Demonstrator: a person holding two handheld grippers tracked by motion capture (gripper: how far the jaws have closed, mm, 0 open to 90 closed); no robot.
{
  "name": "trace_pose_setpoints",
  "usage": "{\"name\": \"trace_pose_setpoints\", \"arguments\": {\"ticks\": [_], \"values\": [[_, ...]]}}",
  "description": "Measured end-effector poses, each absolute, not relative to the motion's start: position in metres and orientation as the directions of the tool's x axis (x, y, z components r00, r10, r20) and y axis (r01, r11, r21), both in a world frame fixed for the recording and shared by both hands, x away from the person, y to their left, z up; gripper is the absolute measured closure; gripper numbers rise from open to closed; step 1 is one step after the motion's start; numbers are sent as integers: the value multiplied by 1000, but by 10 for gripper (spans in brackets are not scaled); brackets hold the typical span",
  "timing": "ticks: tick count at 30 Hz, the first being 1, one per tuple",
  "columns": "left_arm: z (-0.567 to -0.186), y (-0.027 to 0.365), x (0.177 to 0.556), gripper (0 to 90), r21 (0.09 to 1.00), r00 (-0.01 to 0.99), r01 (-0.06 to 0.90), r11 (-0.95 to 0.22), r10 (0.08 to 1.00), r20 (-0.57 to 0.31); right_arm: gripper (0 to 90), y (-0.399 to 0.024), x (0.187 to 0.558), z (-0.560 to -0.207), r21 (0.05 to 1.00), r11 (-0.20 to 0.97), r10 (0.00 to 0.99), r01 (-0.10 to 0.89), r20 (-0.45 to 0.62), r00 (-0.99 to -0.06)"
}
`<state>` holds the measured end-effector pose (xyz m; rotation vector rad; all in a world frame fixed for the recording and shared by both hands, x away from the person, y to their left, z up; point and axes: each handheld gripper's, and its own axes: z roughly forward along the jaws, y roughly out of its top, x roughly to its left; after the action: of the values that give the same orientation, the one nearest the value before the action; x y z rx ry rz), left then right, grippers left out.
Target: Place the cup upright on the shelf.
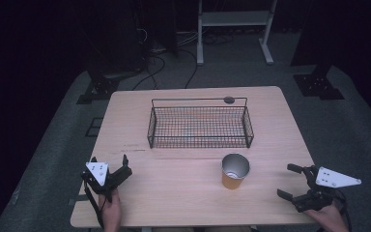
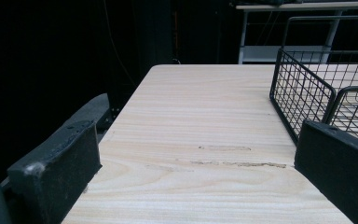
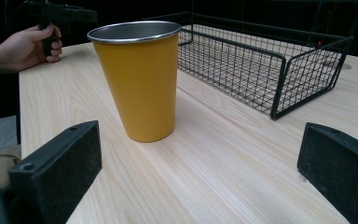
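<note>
An orange cup point(image 1: 235, 172) with a metal inside stands upright on the wooden table point(image 1: 174, 188), just in front of an empty black wire basket point(image 1: 200, 142). My right gripper point(image 1: 288, 181) is open near the table's right front edge and points at the cup from the right, a short way off. In the right gripper view the cup point(image 3: 137, 79) stands ahead and left of centre between the spread jaws point(image 3: 200, 163), with the basket point(image 3: 307, 79) behind it. My left gripper point(image 1: 109, 160) is open at the left front, holding nothing. The left gripper view shows bare table between its jaws point(image 2: 193, 154).
The basket's near corner point(image 2: 303, 93) lies ahead and right of the left gripper. A small dark round spot point(image 1: 229, 100) sits in the table's back edge. Beyond the table are a white frame point(image 1: 234, 21), cables and dark stands on grey floor.
</note>
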<state>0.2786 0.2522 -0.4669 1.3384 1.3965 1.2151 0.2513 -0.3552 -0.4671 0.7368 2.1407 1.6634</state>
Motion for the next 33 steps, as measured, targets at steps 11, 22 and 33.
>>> {"name": "trace_pose_setpoints", "arguments": {"ticks": [11, 22, 33], "values": [[-467, 252, 279, 0, 981, -84, 189, -36, 995, 53, 0, -349, 251, -467, 960, 194, 568, 201, 57, -821], [-467, 253, 278, 0, 981, -78, 188, -36, 996, 51, 0, -334, 253, -461, 956, 218, 539, 195, 49, -841], [-467, 252, 278, 0, 981, -78, 189, -38, 996, 53, 0, -327, 254, -457, 956, 220, 525, 196, 53, -849]]}}
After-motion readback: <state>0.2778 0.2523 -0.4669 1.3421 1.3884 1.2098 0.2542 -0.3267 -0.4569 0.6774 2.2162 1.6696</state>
